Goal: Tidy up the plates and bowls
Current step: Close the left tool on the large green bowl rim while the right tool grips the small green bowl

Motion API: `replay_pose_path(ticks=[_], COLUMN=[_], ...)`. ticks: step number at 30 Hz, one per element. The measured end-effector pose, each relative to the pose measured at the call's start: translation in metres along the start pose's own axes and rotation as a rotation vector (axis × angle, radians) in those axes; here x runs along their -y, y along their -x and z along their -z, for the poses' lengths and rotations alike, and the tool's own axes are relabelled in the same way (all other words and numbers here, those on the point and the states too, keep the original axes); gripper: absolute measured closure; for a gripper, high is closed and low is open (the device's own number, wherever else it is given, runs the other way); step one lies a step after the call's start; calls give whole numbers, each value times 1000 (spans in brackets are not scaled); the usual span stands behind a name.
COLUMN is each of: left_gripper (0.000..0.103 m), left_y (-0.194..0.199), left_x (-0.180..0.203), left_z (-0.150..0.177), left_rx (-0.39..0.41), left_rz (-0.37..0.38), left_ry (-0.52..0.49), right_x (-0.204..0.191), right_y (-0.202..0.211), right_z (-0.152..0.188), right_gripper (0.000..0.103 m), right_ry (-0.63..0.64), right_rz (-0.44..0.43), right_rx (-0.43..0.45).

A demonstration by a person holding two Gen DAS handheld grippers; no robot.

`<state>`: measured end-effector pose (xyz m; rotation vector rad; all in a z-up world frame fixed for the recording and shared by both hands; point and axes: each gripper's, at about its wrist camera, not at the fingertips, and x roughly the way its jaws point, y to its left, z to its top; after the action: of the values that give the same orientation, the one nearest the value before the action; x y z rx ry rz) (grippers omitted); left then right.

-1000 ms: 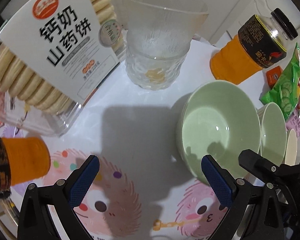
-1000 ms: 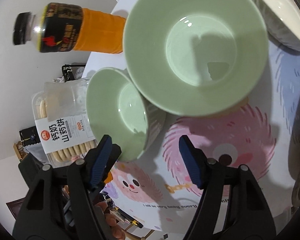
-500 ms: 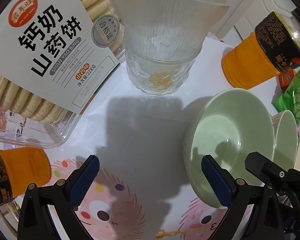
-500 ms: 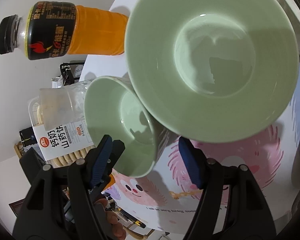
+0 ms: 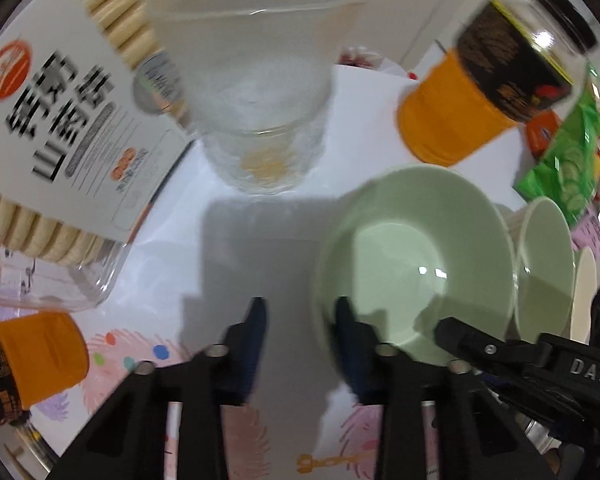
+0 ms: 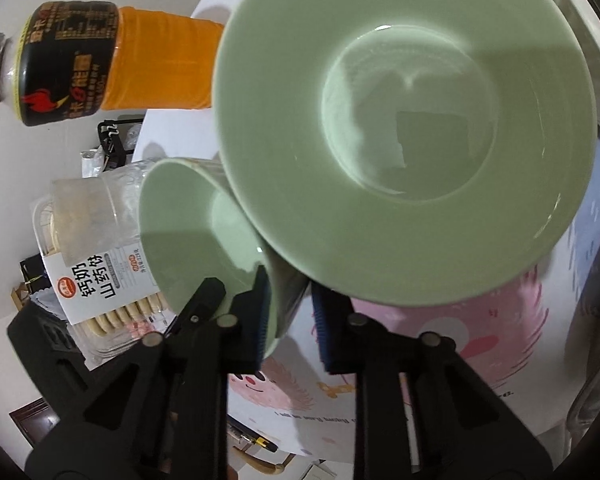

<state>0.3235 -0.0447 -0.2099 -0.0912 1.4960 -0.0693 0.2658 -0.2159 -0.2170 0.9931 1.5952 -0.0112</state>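
Observation:
A small pale green bowl (image 5: 412,264) stands on the white table; it also shows in the right wrist view (image 6: 192,232). My right gripper (image 6: 290,312) is closed on its rim, one pad inside, one outside. A second green bowl (image 6: 404,128) sits right behind it, filling the right wrist view, and shows edge-on in the left wrist view (image 5: 544,272). My left gripper (image 5: 300,344) has its jaws narrowed with nothing between them, just left of the small bowl's near rim. The black right gripper arm (image 5: 540,356) crosses in at the lower right.
A clear ribbed glass (image 5: 256,92) stands ahead, a biscuit box (image 5: 60,136) to its left. Orange drink bottles stand at the back right (image 5: 480,104) and near left (image 5: 32,364). Green snack bag (image 5: 572,160) at right. A cream dish edge (image 5: 584,296) beyond the bowls.
Both grippers have closed from wide open. The right one has clamped onto the small bowl's rim and moved closer. The left one has narrowed on nothing.

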Motion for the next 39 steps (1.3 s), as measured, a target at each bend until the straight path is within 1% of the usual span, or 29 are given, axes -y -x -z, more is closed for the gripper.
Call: replay_pose_path(ticks=[1,2,3,7,13,15,21,26,27,31,34,35,39], left_gripper=[90,92,92,92,93,93,92,92,92,92,92,92,92], left_y=[0,0,0,-3,2,6,28,48,49,55,52,56,50], left_x=[4,6,8,5,3,-3,-15,-26,-26,-35,-39,-46,-46], left_z=[0,-1,-1,2,15,19,35,63,64,89,114,124,156], left_rx=[0,1,1,4,23,30,60,82,85,87,76,75,68], left_rz=[3,2,-10,20,26,32,40,49,47,45,55,57,57], left_ry=[-15,-24,-32,-31,-26,-19,4,28,29,44,59,62,82], right_x=[-1,-1,-2,-3,-7,-11,-27,-38,-39,-44,-42,-41,-31], right_y=[0,-1,-2,-1,-2,-2,1,2,3,2,0,-1,-3], right_z=[0,1,2,6,14,18,31,50,55,75,91,97,121], right_gripper=[84,84,84,84,84,84,84,84,84,84,84,84,84], right_ry=[3,10,15,39,76,90,170,237,252,307,345,363,421], right_rz=[2,4,4,12,16,38,50,57,60,77,105,120,173], right_rx=[-3,-11,-17,-17,-33,-29,-30,-42,-44,-60,-70,-73,-87])
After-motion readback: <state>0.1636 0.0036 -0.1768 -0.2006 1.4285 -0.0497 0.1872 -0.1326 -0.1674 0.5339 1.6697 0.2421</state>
